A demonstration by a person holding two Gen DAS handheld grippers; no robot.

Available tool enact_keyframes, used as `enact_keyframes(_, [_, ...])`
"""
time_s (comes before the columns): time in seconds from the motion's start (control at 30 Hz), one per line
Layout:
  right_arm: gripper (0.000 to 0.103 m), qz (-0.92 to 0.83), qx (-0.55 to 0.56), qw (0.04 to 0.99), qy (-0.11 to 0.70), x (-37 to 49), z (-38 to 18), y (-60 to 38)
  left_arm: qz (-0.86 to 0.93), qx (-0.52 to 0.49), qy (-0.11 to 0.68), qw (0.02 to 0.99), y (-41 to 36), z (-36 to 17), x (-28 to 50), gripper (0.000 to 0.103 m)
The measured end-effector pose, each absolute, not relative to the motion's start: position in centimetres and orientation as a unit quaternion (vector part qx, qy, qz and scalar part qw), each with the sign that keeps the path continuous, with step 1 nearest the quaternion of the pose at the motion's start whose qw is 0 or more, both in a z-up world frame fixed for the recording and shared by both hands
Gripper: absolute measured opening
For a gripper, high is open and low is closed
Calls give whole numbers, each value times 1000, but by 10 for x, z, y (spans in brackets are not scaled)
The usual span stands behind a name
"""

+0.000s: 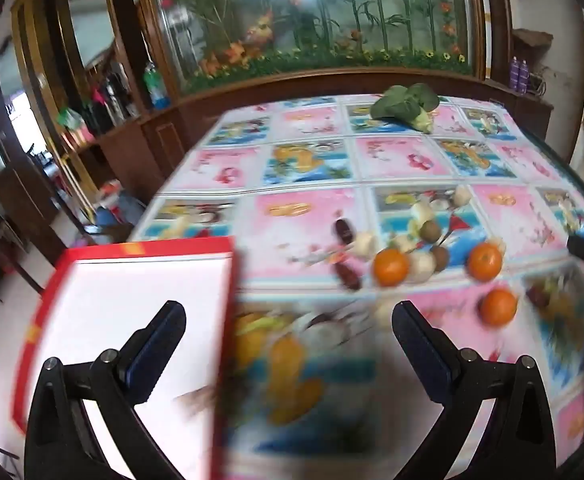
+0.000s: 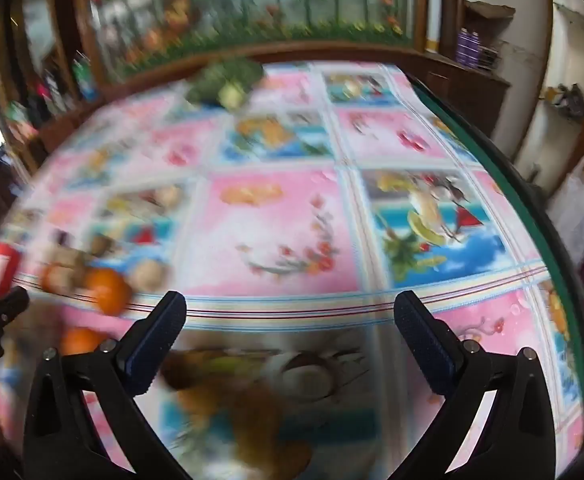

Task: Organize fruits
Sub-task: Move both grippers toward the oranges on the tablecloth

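Left gripper [image 1: 288, 312]: jaws wide, nothing between them; it hangs over the table, tilted down, its left finger above the box

Right gripper [image 2: 290, 304]: jaws wide, empty; over bare cloth, tilted down; its tip also shows at the right edge of the left view

Box [image 1: 140, 320]: red rim, white inside, at the table's near left; nothing seen in it

Oranges: three; one [image 1: 391, 267] in the cluster, one [image 1: 485, 261] right of it, one [image 1: 499, 306] nearer; all on the cloth, right of the box

Small fruits [image 1: 428, 232]: brown, pale and dark red pieces, close around the first orange; blurred

Greens [image 1: 406, 106]: leafy bunch at the far edge

Table [image 1: 312, 160]: pink-and-blue picture cloth
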State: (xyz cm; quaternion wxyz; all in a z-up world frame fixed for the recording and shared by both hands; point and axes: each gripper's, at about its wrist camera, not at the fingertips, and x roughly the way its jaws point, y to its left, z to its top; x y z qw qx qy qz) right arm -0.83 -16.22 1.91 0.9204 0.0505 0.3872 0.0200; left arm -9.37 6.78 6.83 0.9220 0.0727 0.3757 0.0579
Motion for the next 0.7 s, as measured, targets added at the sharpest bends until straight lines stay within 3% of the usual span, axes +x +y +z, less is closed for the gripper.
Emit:
enact_keyframes(0.2, [103, 122, 116, 900, 403, -19, 21, -135, 62, 73, 398, 912, 87, 64, -100, 102])
enact_keyframes(0.6, [103, 200, 62, 882, 422, -21, 19, -56, 19, 81, 383, 920, 84, 76, -70, 102])
enact_keyframes(0.7, [93, 212, 67, 871, 439, -15, 12, -48, 12, 83, 386, 919, 80, 73, -66, 102])
